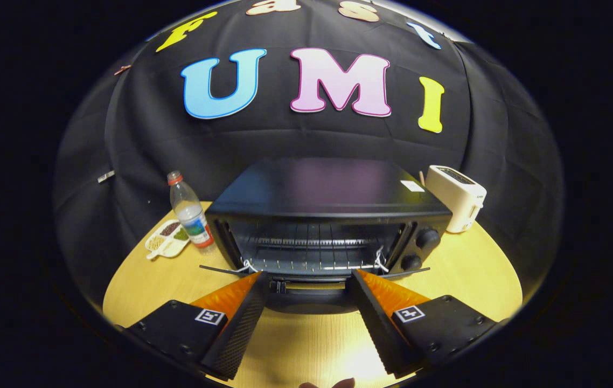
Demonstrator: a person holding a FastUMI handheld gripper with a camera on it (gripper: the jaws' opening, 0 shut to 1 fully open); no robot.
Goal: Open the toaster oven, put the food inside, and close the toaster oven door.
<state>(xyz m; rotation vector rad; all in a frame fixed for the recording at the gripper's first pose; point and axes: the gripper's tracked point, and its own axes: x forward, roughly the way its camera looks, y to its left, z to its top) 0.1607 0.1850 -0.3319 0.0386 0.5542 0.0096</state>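
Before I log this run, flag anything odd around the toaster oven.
White string is tied at both front corners of the toaster oven, whose door hangs open with no food on the rack. The open claw sits at the door's edge.

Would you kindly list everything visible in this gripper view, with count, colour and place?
toaster oven: one, black, mid-table, just ahead of the gripper fingers
oven door: one, dark, folded down open between the fingertips
wire rack: one, metal, inside the oven
water bottle: one, clear with red cap, left of the oven
snack tray: one, pale, compartments, beside the bottle
toaster: one, white, right of the oven
table: one, light wood
gripper: one, fingers spread open either side of the door
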